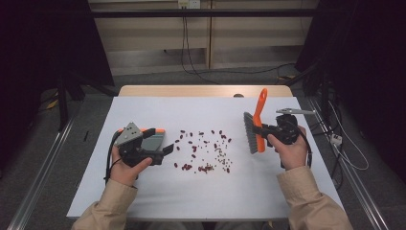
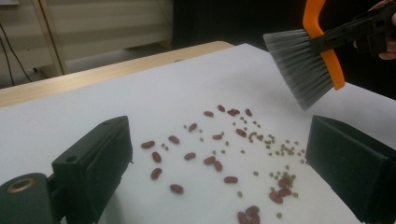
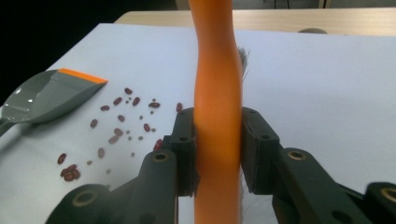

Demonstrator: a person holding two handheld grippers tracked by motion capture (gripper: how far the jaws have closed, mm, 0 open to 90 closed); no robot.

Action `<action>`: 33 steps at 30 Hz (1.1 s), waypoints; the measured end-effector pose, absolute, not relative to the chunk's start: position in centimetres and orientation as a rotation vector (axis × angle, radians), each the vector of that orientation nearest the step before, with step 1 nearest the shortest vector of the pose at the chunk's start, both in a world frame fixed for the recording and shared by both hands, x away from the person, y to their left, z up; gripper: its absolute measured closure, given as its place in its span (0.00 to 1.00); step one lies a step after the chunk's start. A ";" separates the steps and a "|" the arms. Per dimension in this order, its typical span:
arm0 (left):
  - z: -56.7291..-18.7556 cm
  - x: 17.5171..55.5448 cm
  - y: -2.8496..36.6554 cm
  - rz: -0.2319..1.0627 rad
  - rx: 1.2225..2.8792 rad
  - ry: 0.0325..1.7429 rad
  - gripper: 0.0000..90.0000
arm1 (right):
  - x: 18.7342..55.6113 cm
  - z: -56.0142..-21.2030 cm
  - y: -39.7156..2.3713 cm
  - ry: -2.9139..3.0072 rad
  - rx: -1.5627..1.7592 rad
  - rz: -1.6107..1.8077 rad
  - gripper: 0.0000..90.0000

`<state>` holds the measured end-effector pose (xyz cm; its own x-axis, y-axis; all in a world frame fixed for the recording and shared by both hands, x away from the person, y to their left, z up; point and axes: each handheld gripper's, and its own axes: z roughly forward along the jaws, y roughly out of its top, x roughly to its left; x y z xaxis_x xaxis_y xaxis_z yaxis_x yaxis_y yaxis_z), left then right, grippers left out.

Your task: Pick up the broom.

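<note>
High view: right hand-held gripper (image 1: 266,130) clamped on brush (image 1: 253,128), far right of counter (image 1: 143,191); beans (image 1: 205,151) scattered mid-counter. Left hand-held gripper (image 1: 163,147) wide open, nothing btwn its jaws, by dustpan (image 1: 152,140) on the left. Sweep prob hasn't begun imo; next, grab dustpan w/ left, brush beans leftward.

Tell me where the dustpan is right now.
In the high view the grey dustpan lies on the white table at the left, beside the open left tongs, its orange-edged lip toward the scattered beans.
</note>
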<state>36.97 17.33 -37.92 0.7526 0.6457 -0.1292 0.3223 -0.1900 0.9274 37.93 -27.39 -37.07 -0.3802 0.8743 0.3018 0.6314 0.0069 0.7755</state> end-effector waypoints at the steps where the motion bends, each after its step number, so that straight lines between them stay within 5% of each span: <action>1: -38.0 36.9 17.7 0.349 1.795 0.760 0.08 | 38.0 -37.2 -27.5 2.027 1.570 1.301 0.78; 33: -39.4 36.5 21.2 0.370 1.800 0.814 0.08 | 41.4 -41.1 -24.6 2.147 1.518 1.026 0.77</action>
<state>36.54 21.20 -39.37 0.7177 0.6838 -0.1313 0.3504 -0.1917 0.9168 41.43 -24.64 -41.10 -0.3854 0.9117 0.1424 0.6836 0.1784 0.7077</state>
